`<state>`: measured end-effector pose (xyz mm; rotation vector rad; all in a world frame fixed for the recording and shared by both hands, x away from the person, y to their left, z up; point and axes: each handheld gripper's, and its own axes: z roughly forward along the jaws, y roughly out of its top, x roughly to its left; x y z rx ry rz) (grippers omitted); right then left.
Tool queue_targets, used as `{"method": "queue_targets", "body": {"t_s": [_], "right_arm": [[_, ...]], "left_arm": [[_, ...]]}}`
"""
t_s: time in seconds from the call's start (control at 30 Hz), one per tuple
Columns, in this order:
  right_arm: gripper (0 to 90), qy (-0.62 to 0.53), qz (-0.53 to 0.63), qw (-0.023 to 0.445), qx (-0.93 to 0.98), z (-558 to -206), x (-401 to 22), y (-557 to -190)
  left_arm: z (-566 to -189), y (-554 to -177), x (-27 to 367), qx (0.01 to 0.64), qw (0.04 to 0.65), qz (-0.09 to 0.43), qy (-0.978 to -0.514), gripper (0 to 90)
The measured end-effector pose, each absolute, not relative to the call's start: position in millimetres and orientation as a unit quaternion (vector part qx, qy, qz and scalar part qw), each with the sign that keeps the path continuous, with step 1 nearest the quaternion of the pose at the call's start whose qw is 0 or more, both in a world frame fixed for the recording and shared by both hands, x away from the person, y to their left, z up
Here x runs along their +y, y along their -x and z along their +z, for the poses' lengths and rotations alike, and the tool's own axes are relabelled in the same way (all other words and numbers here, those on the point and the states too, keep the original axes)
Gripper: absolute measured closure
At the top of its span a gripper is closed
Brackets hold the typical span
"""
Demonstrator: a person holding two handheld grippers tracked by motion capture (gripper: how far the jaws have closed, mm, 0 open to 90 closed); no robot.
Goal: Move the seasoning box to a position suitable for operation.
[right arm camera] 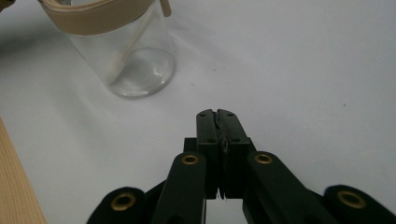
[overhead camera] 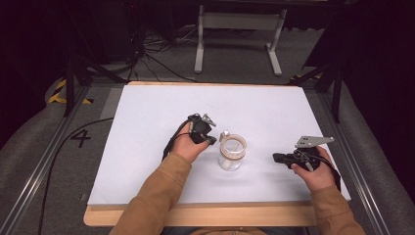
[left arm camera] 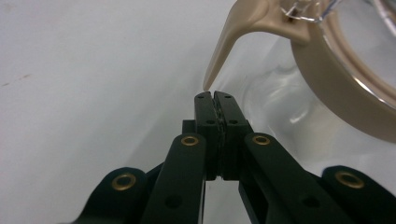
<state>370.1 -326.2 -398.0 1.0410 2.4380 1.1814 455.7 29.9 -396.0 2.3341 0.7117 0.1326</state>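
Glass jar (overhead camera: pixel 231 155) with a tan lid ring (right arm camera: pixel 95 18) stands near the middle of the white tabletop (overhead camera: pixel 147 112). Left hand-held gripper (left arm camera: pixel 215 100) sits just beside the jar, jaws pressed together on nothing. Right hand-held gripper (right arm camera: pixel 217 116) rests apart, jaws pressed together too.

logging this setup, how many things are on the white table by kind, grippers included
glass jar with beige lid ring: 1
grippers: 2, left gripper and right gripper, both shut on nothing
total: 3
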Motion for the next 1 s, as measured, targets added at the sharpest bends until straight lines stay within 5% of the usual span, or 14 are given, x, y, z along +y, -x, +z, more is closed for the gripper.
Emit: {"method": "queue_targets", "body": {"t_s": [0.5, 1.0], "right_arm": [[89.5, -0.285, 0.392, 0.083, 0.871, -408, -267, -405], [90.0, -0.265, 0.359, 0.101, 0.889, -416, -243, -404]], "left_arm": [[-384, -428, 79, 0.312, 0.358, 0.066, -0.877, 88.1], [-385, -427, 84, 0.317, 0.363, 0.062, -0.874, 87.2]]}}
